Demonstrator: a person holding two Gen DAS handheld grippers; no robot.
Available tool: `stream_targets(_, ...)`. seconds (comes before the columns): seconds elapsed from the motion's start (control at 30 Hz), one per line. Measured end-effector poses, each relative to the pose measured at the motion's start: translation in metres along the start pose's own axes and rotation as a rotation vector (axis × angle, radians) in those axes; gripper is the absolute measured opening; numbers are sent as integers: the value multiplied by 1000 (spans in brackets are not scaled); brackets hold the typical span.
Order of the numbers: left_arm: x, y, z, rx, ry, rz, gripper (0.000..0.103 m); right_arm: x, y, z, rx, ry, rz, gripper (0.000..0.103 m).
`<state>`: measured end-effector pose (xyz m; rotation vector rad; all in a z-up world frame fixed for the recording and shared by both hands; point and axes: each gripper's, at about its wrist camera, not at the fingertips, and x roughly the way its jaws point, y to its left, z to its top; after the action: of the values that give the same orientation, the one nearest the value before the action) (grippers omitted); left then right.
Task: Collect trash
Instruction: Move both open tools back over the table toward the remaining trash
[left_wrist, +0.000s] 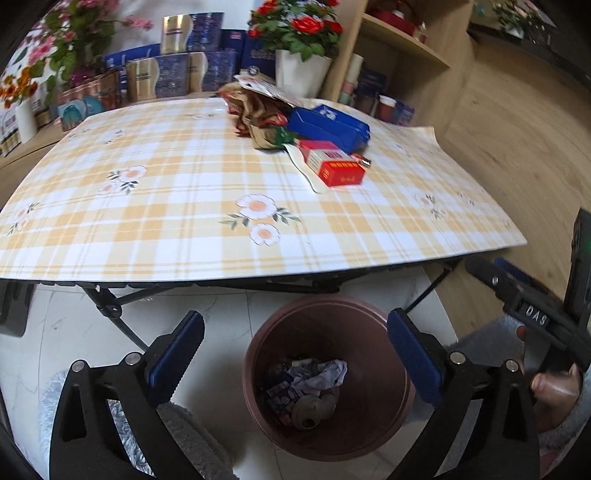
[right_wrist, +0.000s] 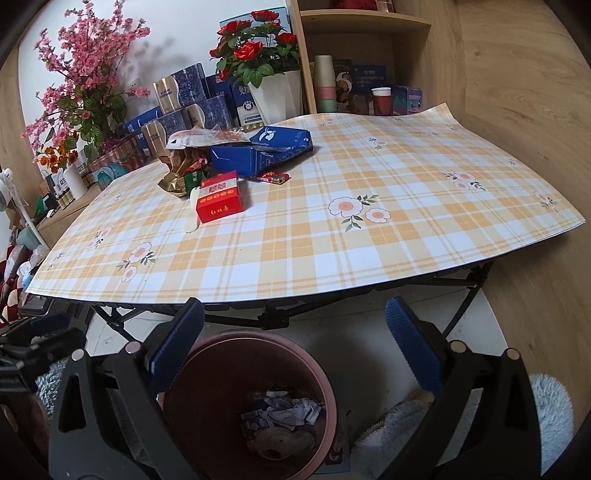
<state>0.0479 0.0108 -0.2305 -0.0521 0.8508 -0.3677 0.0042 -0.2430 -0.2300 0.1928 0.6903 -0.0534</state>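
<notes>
A pile of trash lies on the far part of the checked table (left_wrist: 166, 221): a red box (left_wrist: 338, 170), a flattened blue carton (left_wrist: 328, 125), crumpled gold and red wrappers (left_wrist: 258, 114) and a white plastic strip (left_wrist: 304, 170). The same red box (right_wrist: 219, 197), blue carton (right_wrist: 266, 151) and wrappers (right_wrist: 181, 170) show in the right wrist view. A brown bin (left_wrist: 369, 417) with crumpled paper and a can stands on the floor under the table's near edge. My left gripper (left_wrist: 295, 354) is open and empty above the bin. My right gripper (right_wrist: 295, 350) is open and empty over the bin (right_wrist: 207, 398).
Flower pots (right_wrist: 273, 92), blue and gold boxes (right_wrist: 192, 96) and a wooden shelf (right_wrist: 369, 55) with cups stand behind the table. A wooden wall (right_wrist: 517, 110) is on the right. The table's black folding legs (left_wrist: 107, 306) sit beside the bin. A grey fluffy rug (right_wrist: 554, 406) lies on the floor.
</notes>
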Motion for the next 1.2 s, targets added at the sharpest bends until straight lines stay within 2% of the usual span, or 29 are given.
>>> stream_targets(0.27,-13,15,11,-54,-71,45,97,3,6,-1,-35,7,-4,97)
stream_targets(0.43,-24,22,26,-47,-129,107,97,5,8,0,-47,14,-5,97)
stream_targets(0.57,-33,30,42,-32,-177,126,97,6,6,6,-37,19,-6,97)
stream_targets(0.8,-45,37,77,7,-232,157,97,5,-5,35,-40,13,-19,97)
stream_targets(1.2,-30,35,116,39,-221,141,97,8,-29,93,-54,-31,-46,97)
